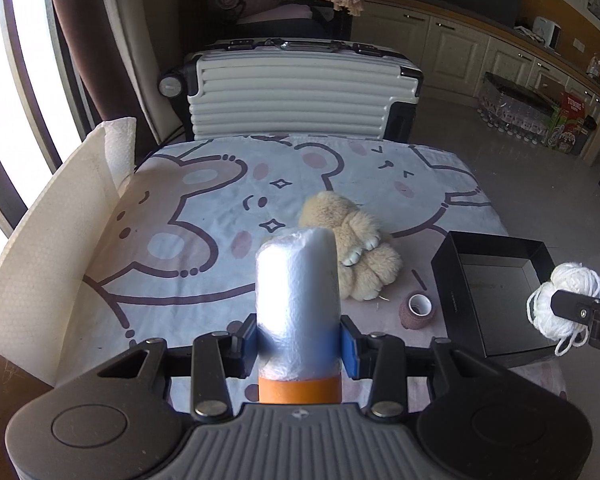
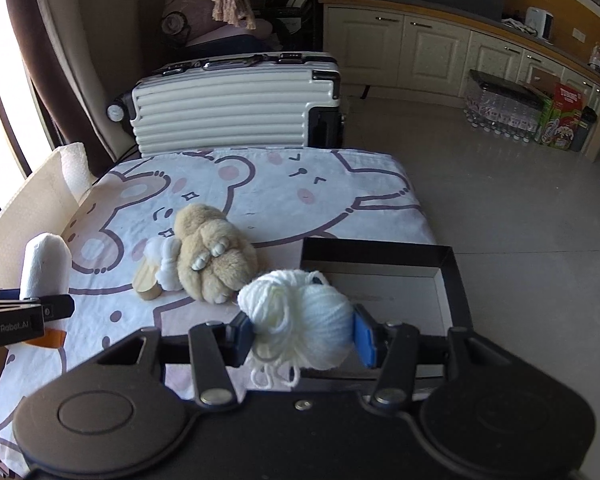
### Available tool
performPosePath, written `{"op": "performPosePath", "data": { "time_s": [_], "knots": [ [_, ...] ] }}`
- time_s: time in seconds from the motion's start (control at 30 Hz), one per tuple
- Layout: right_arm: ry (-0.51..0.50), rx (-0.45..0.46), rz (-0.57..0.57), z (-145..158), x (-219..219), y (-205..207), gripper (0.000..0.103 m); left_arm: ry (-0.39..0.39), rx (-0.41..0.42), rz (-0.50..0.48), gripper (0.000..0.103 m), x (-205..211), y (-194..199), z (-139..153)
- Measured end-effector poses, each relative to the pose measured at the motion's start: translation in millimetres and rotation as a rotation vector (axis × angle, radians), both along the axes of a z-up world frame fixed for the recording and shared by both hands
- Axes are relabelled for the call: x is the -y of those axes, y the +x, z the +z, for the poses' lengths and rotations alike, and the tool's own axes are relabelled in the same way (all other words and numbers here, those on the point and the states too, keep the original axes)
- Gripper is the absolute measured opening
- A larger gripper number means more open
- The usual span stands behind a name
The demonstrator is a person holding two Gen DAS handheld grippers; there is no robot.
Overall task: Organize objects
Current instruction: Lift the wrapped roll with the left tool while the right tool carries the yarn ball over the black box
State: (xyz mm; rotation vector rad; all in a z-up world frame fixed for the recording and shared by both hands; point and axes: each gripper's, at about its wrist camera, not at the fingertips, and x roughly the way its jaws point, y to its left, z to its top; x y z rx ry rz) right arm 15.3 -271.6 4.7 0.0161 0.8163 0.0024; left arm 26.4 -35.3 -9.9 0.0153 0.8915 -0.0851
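My left gripper (image 1: 299,350) is shut on a white plastic-wrapped roll (image 1: 296,296) with an orange band at its base, held upright above the near edge of the table. My right gripper (image 2: 304,334) is shut on a ball of white yarn (image 2: 300,316), held over the near left corner of an open black box (image 2: 456,280). That yarn ball (image 1: 564,300) and black box (image 1: 496,292) also show at the right in the left wrist view. A tan plush toy (image 1: 356,248) lies mid-table, with a brown tape roll (image 1: 418,308) beside it.
A cartoon bear cloth (image 1: 204,208) covers the table. White foam sheet (image 1: 48,264) stands along its left side. Next to the plush toy (image 2: 212,256) lie a wooden piece (image 2: 148,280) and a small white item (image 2: 166,260). A white suitcase (image 1: 296,92) stands behind the table.
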Motion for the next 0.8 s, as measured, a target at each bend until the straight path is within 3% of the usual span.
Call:
{"op": "performPosePath", "data": {
  "time_s": [0.33, 0.8],
  "knots": [
    [-0.018, 0.009, -0.069, -0.3, 34.0, -7.6, 0.051, -0.023, -0.008, -0.080, 0.042, 35.3, -1.3, -0.7],
    [-0.075, 0.020, -0.108, 1.3, 43.7, -6.2, 0.051, -0.092, -0.019, -0.125, 0.042, 49.5, 2.7, -1.8]
  ]
}}
